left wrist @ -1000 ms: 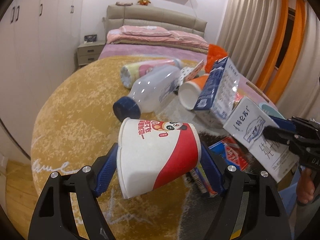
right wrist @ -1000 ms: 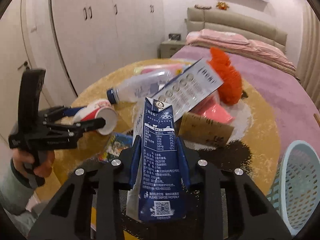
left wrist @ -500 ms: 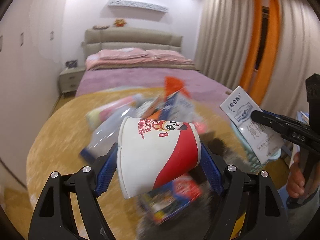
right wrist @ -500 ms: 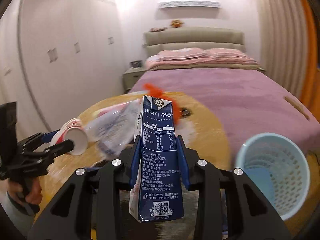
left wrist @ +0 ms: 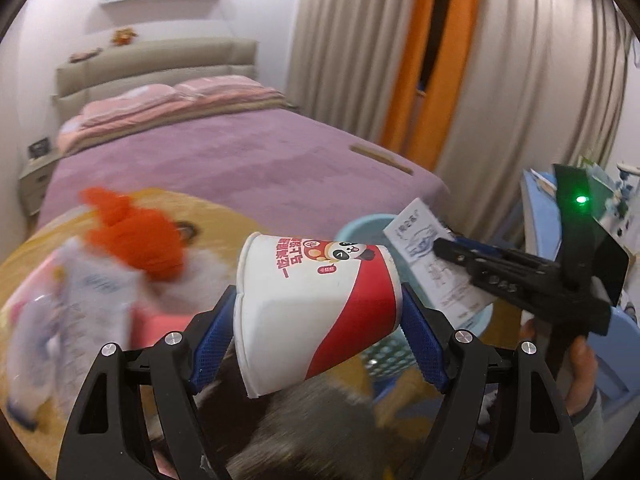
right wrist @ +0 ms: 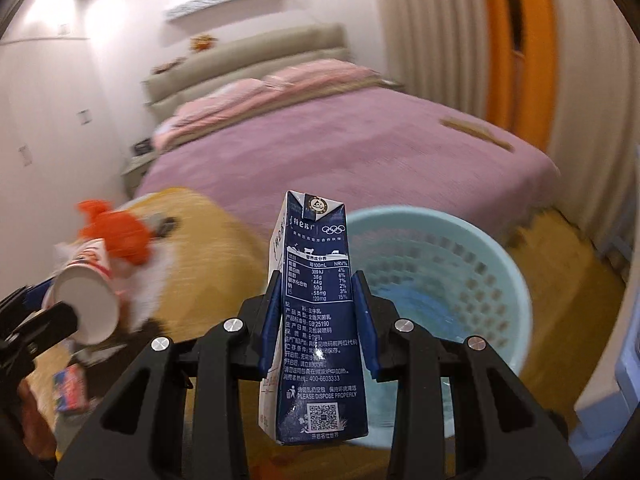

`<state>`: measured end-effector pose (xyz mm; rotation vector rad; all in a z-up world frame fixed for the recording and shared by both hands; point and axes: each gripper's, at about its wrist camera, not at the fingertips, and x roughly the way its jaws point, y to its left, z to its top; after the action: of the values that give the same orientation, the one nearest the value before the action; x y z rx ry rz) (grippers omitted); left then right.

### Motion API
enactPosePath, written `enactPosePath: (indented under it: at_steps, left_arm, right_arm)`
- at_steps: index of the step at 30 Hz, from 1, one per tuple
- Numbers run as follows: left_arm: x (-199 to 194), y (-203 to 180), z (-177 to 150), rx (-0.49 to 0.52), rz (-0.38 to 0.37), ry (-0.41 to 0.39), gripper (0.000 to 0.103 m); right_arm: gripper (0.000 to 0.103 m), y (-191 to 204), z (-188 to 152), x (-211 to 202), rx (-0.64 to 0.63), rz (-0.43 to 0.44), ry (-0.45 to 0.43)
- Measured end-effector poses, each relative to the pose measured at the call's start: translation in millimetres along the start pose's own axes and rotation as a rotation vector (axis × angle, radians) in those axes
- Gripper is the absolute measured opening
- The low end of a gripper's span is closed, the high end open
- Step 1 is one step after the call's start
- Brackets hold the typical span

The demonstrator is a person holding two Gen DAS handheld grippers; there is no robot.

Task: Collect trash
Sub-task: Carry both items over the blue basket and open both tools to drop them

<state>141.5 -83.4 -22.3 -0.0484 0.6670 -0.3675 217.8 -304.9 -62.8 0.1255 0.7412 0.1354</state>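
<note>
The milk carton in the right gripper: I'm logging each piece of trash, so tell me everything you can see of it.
The milk carton is a tall, slim paperboard box, dark blue with white print: Olympic rings, a nutrition table, a QR code and "PLEASE DISPOSE PROPERLY". One side panel is white. It stands roughly upright, its folded top away from the camera, clamped at mid-height between the blue pads of the right gripper. Behind it stands the light blue basket.

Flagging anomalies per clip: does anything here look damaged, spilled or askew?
Only the paper cup: it lies sideways in the left gripper, and its wall is dented where a finger presses in. The milk carton sits upright in the right gripper. No spill visible.
</note>
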Motion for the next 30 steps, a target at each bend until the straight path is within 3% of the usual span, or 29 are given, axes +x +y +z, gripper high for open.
enactPosePath:
  at_steps: [4, 15, 20, 26, 28, 30]
  left_arm:
    - [45, -21, 13, 0.016, -0.04, 0.064, 0.075]
    - [142, -48, 17, 0.044, -0.13, 0.242, 0.076]
    - [157, -42, 11, -0.001, -0.176, 0.293, 0.076]
    - [151, -43, 7, 0.02, -0.165, 0.274, 0.082]
    - [145, -38, 6, 0.0, -0.179, 0.269, 0.082]
    - [135, -34, 5, -0.018, -0.199, 0.253, 0.082]
  right_arm:
    - [0.031, -35, -1, 33, 0.089, -0.067, 0.081]
    - [0.031, -71, -23, 78, 0.201, -0.074, 0.247]
    - [0.031, -74, -25, 79, 0.208, -0.063, 0.267]
    - [0.033, -76, -22, 75, 0.223, -0.027, 0.27]
    - [0.04, -76, -21, 69, 0.224, -0.021, 0.256]
    - [0.054, -74, -20, 63, 0.217, -0.023, 0.234]
